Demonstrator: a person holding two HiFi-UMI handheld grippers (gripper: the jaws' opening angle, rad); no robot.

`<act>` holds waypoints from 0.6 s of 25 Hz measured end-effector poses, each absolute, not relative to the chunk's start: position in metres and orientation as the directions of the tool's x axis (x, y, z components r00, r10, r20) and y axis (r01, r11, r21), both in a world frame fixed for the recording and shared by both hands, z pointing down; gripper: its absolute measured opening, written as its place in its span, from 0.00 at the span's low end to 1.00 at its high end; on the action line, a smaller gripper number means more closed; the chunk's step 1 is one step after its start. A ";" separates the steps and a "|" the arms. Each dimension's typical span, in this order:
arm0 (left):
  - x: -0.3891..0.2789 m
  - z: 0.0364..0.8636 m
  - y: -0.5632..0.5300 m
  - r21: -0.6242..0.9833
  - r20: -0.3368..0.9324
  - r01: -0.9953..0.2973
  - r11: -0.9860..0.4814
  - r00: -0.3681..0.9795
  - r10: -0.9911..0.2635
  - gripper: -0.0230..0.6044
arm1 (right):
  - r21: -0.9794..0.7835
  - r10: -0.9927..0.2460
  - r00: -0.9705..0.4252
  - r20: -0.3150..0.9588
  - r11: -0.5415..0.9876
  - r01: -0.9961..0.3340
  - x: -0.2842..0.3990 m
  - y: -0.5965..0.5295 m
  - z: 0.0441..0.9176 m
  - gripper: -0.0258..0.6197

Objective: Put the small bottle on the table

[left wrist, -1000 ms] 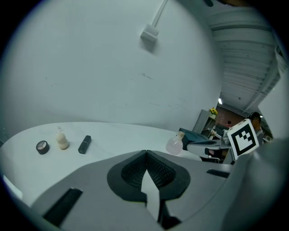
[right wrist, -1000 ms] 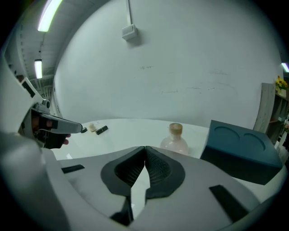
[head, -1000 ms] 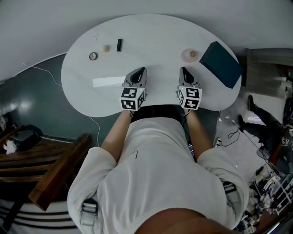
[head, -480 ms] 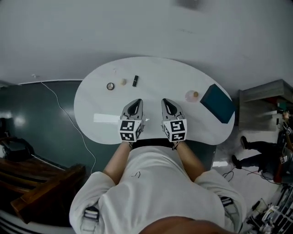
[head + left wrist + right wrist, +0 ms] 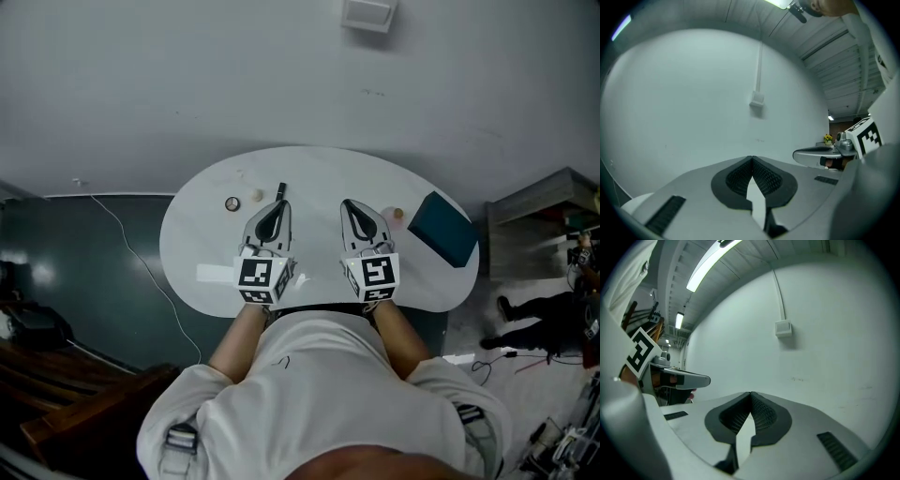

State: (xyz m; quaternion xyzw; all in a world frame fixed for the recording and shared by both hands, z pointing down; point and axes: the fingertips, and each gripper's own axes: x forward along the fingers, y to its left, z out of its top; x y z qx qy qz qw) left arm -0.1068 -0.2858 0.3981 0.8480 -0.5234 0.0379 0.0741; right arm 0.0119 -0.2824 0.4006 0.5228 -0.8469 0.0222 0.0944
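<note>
A small dark bottle [image 5: 280, 190] stands at the back of the white oval table [image 5: 319, 173], just beyond my left gripper's tip. Held side by side above the table's near half, my left gripper [image 5: 279, 203] and right gripper [image 5: 349, 202] are both shut with nothing in them. In the left gripper view the ribbed pads [image 5: 740, 176] meet at the tip, facing a bare wall. The right gripper view shows the same: pads [image 5: 761, 414] closed together, empty, with the wall ahead.
Left of the bottle lie a small round ring-like object [image 5: 232, 203] and a beige bit [image 5: 254, 196]. A pale dish [image 5: 394, 216] and a dark teal box [image 5: 444, 229] sit at the right. A white strip [image 5: 217, 274] lies near the front left edge. A wall box [image 5: 367, 13] hangs above.
Both grippers have risen and tipped up towards level, so their cameras now face the wall. The head view has pulled back, and the table looks smaller and lower in the picture.
</note>
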 end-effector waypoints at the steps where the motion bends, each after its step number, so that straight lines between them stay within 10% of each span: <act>1: -0.105 0.388 -0.287 0.068 0.122 -0.890 -0.450 0.455 -0.882 0.06 | 0.069 -0.887 -0.432 0.162 0.447 -0.892 0.015 -0.283 0.390 0.04; 15: -0.098 0.345 -0.287 -0.022 0.042 -0.891 -0.453 0.452 -0.891 0.06 | 0.103 -0.914 -0.397 0.080 0.404 -0.909 0.034 -0.279 0.342 0.04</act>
